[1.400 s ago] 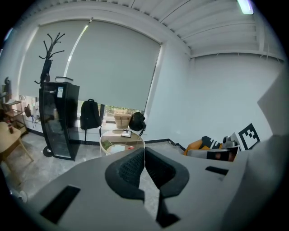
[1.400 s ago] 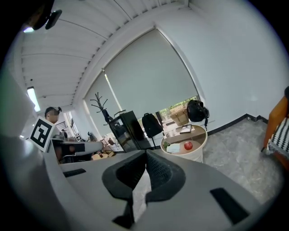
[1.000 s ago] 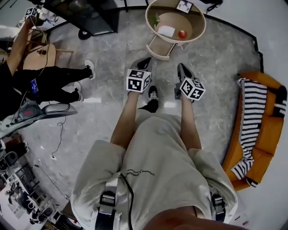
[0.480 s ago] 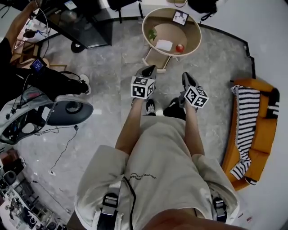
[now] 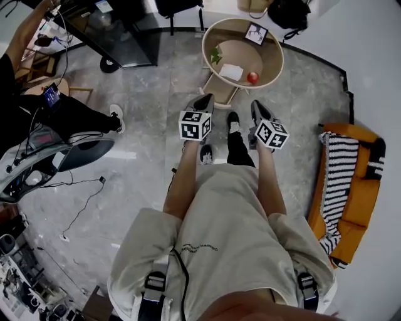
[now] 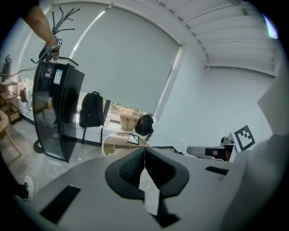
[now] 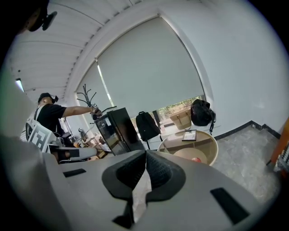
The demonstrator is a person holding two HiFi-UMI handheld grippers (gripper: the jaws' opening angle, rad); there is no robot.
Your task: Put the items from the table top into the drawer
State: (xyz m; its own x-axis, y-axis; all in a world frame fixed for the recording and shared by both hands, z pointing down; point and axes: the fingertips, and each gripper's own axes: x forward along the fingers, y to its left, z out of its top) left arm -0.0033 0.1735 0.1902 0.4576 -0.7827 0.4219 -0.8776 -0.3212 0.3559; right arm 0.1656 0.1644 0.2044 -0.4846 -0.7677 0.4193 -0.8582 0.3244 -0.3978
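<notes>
A round beige table (image 5: 241, 53) with a raised rim stands ahead of me. On it lie a red apple (image 5: 252, 77), a white card (image 5: 231, 72), a green sprig (image 5: 216, 55) and a small framed picture (image 5: 255, 33). Its drawer (image 5: 218, 95) juts out open on the near side. My left gripper (image 5: 204, 100) and right gripper (image 5: 256, 106) are held side by side above the floor, short of the table, both shut and empty. The left gripper (image 6: 144, 151) points at the table (image 6: 118, 140). Past the right gripper (image 7: 146, 153) the apple (image 7: 196, 159) shows.
An orange sofa (image 5: 366, 188) with a striped cloth lies at the right. A black cabinet (image 5: 122, 31) stands at the back left, and a black backpack (image 5: 289, 12) behind the table. A seated person (image 5: 44, 119), a chair base and cables occupy the left floor.
The person holding the grippers has stepped forward toward the round table, carrying both grippers along. Both stay shut and empty.
</notes>
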